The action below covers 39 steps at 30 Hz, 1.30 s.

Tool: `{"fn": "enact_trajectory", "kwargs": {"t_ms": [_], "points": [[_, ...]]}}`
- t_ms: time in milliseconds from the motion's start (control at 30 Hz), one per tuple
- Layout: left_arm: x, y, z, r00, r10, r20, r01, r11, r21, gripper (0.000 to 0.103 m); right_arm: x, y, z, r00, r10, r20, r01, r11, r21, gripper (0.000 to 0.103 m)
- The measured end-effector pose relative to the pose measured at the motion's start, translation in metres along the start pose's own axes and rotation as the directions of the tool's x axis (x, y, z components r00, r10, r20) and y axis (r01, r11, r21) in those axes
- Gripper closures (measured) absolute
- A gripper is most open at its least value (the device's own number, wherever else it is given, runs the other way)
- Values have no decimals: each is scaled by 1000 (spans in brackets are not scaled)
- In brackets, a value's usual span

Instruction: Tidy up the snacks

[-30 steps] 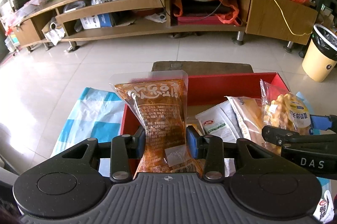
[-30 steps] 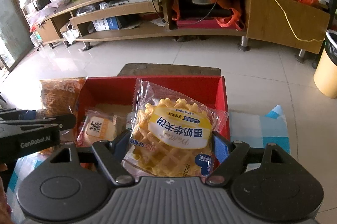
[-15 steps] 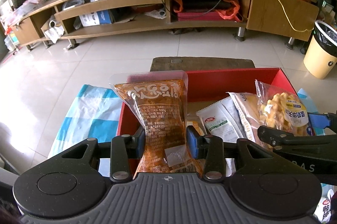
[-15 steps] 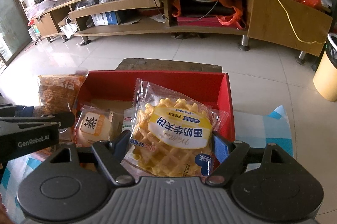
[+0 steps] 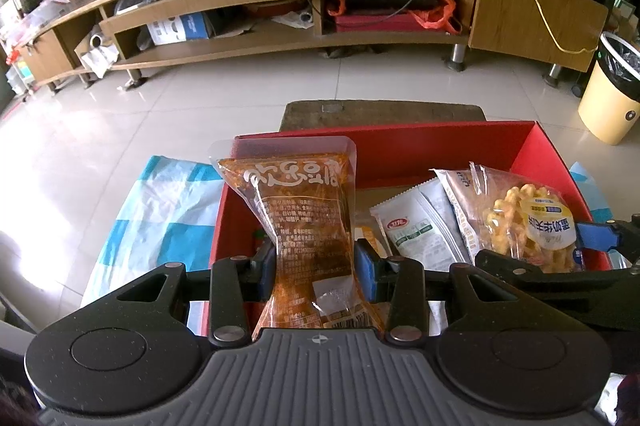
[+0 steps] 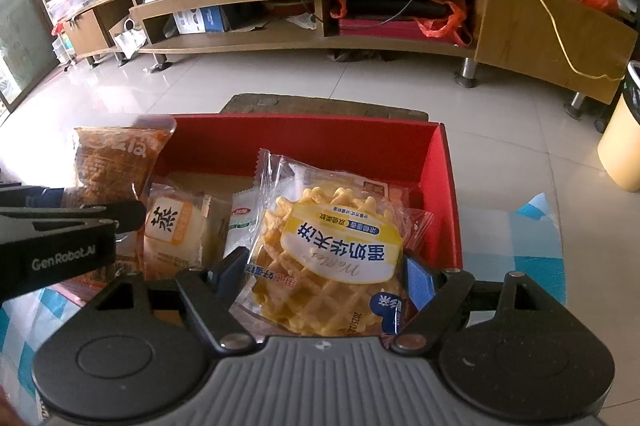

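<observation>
Beyond the red box (image 5: 440, 149), tiled floor (image 5: 200, 97) meets a TV stand (image 5: 400, 41).

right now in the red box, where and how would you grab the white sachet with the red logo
Probably by the white sachet's upper-left edge, coming from above. It lies flat, slanting, in the red box; its right side is tucked under the brown packet, and its lower end is hidden behind the left hand-held gripper. Only that edge looks free.

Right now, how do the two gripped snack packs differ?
The orange tofu pack is tall and narrow, pinched at its waist by the left gripper; the waffle pack is wide and round, so the right gripper spreads wider. Both are clear-wrapped, held over the red box.
</observation>
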<state>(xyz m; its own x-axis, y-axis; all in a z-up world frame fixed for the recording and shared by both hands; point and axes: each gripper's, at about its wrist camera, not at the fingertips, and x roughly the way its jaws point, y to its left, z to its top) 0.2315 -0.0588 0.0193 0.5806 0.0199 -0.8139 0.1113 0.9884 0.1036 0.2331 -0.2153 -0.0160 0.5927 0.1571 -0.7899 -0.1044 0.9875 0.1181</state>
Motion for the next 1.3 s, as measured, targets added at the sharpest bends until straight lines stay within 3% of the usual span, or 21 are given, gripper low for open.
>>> {"fn": "enact_trajectory", "kwargs": {"t_ms": [667,900,1300], "points": [[14,-8,-1,1000,-2,-19,2,1000,1,51,14,2,-2,1000,-15,4,15,1000,-13,27],[14,-5,1,999,27,-18,-27,1000,-1,38,18,-3,1,1000,-8,-2,9,1000,10,25],[10,-3,3,999,40,-6,-40,999,-13,26,16,-4,1,1000,-21,11,21,1000,9,23]]}}
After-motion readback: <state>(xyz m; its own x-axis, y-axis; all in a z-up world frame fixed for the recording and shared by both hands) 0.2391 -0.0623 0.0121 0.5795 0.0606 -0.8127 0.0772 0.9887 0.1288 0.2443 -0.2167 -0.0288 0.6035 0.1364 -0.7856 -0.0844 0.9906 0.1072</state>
